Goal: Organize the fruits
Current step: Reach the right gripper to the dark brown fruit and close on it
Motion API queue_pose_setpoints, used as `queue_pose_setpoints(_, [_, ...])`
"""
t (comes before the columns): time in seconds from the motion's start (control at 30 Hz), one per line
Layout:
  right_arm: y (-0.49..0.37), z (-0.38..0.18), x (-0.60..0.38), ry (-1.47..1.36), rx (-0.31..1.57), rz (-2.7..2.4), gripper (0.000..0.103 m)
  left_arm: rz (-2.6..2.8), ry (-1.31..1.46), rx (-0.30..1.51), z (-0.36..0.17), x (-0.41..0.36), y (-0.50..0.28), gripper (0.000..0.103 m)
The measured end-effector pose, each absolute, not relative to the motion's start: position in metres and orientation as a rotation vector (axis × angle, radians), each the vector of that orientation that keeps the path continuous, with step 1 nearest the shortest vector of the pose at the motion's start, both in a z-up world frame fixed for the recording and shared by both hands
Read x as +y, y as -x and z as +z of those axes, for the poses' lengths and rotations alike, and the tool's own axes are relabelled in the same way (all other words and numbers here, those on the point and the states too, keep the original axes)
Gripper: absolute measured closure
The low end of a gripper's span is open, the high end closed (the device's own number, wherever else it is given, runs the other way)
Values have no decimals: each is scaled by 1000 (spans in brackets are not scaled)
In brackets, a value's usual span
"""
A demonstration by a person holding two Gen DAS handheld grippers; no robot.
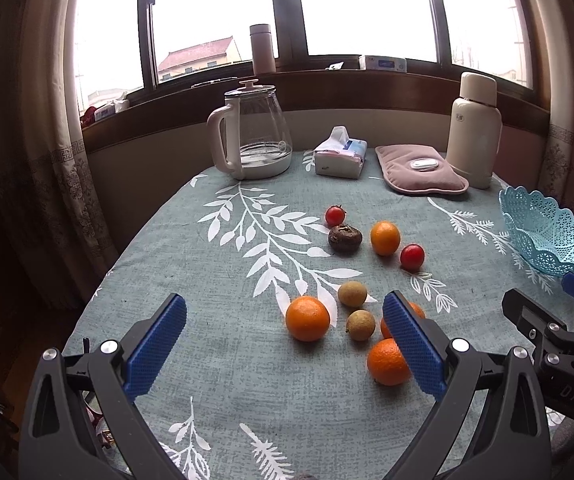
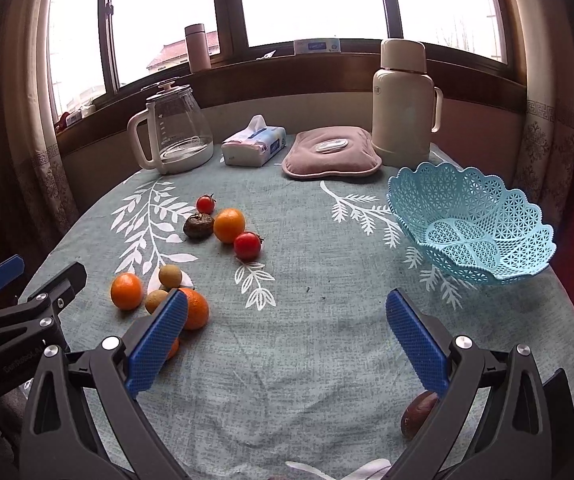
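Fruits lie loose on the grey-green leaf-print tablecloth [image 1: 247, 380]: several oranges [image 1: 307, 318], two tan longans [image 1: 352, 293], two cherry tomatoes [image 1: 412, 256] and a dark wrinkled fruit [image 1: 345, 237]. The same group shows in the right wrist view [image 2: 229, 224]. An empty light-blue lattice basket [image 2: 475, 224] stands at the right, also seen in the left wrist view [image 1: 547, 236]. My left gripper [image 1: 285, 344] is open above the near oranges. My right gripper [image 2: 287, 340] is open and empty over bare cloth. A dark brown fruit [image 2: 419, 414] lies by its right finger.
At the back stand a glass kettle [image 1: 253, 132], a tissue pack [image 1: 341, 152], a pink warmer pad [image 1: 421, 168] and a cream thermos [image 1: 475, 128]. A windowsill with a bottle [image 1: 263, 50] lies behind. The table edge curves off at the left.
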State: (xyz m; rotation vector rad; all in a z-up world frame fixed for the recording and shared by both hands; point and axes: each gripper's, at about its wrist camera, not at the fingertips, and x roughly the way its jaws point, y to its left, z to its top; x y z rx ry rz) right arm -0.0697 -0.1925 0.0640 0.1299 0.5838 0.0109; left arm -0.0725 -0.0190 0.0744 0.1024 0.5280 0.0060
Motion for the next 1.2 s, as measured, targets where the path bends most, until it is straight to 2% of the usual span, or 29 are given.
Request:
queue_pose_setpoints(0.6, [83, 72, -229, -151, 582, -62, 2, -24, -91, 533, 77, -19, 74, 5])
queue_pose_setpoints(1.2, [98, 32, -289, -216, 737, -121, 2, -84, -18, 652, 61, -7, 57, 5])
